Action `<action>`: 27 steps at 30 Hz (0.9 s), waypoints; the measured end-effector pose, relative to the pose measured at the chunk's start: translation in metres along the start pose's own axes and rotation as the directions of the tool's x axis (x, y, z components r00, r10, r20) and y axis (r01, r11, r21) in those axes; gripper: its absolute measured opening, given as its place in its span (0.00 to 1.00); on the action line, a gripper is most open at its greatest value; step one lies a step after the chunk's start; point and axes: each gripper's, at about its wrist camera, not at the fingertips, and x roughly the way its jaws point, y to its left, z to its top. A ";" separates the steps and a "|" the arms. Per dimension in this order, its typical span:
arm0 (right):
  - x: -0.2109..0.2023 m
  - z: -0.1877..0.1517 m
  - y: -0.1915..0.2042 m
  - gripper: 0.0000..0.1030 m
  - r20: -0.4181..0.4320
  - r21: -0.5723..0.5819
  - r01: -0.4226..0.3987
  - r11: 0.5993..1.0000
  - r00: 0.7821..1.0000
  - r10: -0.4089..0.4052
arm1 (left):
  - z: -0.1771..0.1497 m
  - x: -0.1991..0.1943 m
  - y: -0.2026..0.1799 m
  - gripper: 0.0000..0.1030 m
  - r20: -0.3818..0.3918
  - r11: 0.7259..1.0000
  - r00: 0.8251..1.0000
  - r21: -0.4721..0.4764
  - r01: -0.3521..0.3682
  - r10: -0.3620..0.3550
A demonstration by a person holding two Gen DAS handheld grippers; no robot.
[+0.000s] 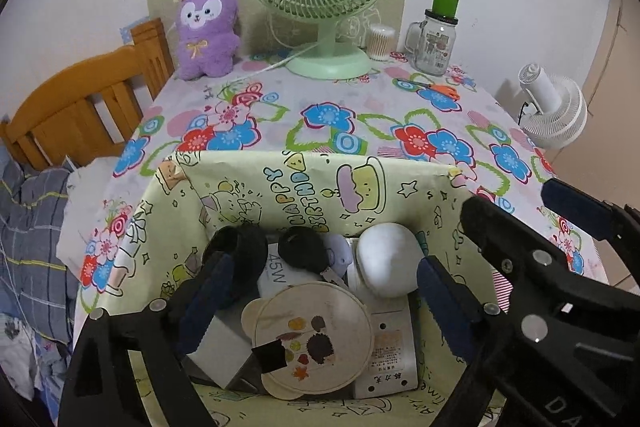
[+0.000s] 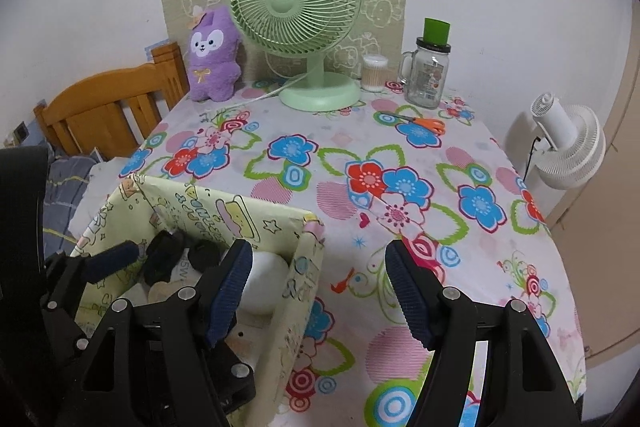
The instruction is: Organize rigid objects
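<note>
A yellow cartoon-print box [image 1: 280, 183] stands at the near left of the table; it also shows in the right wrist view [image 2: 304, 267]. Inside lie a round cream compact [image 1: 316, 339], a white egg-shaped case [image 1: 386, 259], a black key [image 1: 300, 249], a black strap [image 1: 240, 251], a white 45W charger [image 1: 278, 273] and a white power bank [image 1: 390, 359]. My left gripper [image 1: 316, 301] is open and empty, over the box's contents. My right gripper [image 2: 320, 291] is open and empty, straddling the box's right wall.
A floral cloth [image 2: 360, 167] covers the table. At the back stand a green fan [image 2: 296, 7], a purple plush [image 2: 212, 59], a cotton-swab tub [image 2: 374, 73] and a glass jar [image 2: 430, 75]. Orange scissors [image 2: 424, 123] lie near the jar. A wooden bed frame [image 2: 104, 107] stands left, a white fan [image 2: 568, 143] right.
</note>
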 end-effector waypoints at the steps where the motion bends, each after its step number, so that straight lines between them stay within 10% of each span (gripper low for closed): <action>1: -0.002 -0.001 -0.001 0.70 0.002 -0.001 0.004 1.000 1.000 -0.004 | -0.001 -0.002 -0.001 0.92 0.005 1.000 1.000 0.005 -0.006 0.006; 27: -0.064 -0.023 -0.062 0.92 0.084 0.075 0.033 0.997 0.996 -0.040 | -0.011 -0.055 -0.057 1.00 0.094 0.998 0.995 0.066 0.009 -0.015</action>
